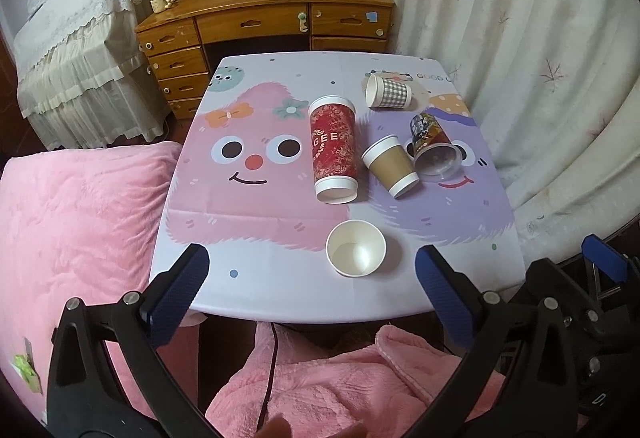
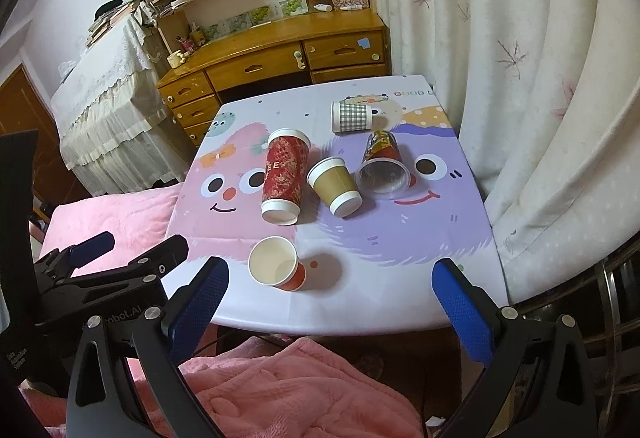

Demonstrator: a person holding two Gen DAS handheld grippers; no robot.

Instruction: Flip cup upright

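Observation:
Several paper cups sit on the cartoon-print table. A small cup with a white inside stands upright near the front edge; its red-orange outside shows in the right wrist view. A tall red cup, a brown cup, a clear-rimmed printed cup and a checked cup all lie on their sides. My left gripper and right gripper are both open and empty, held before the table's front edge.
A pink blanket lies left of the table and pink fabric lies below the grippers. A wooden desk stands behind the table. White curtains hang close on the right.

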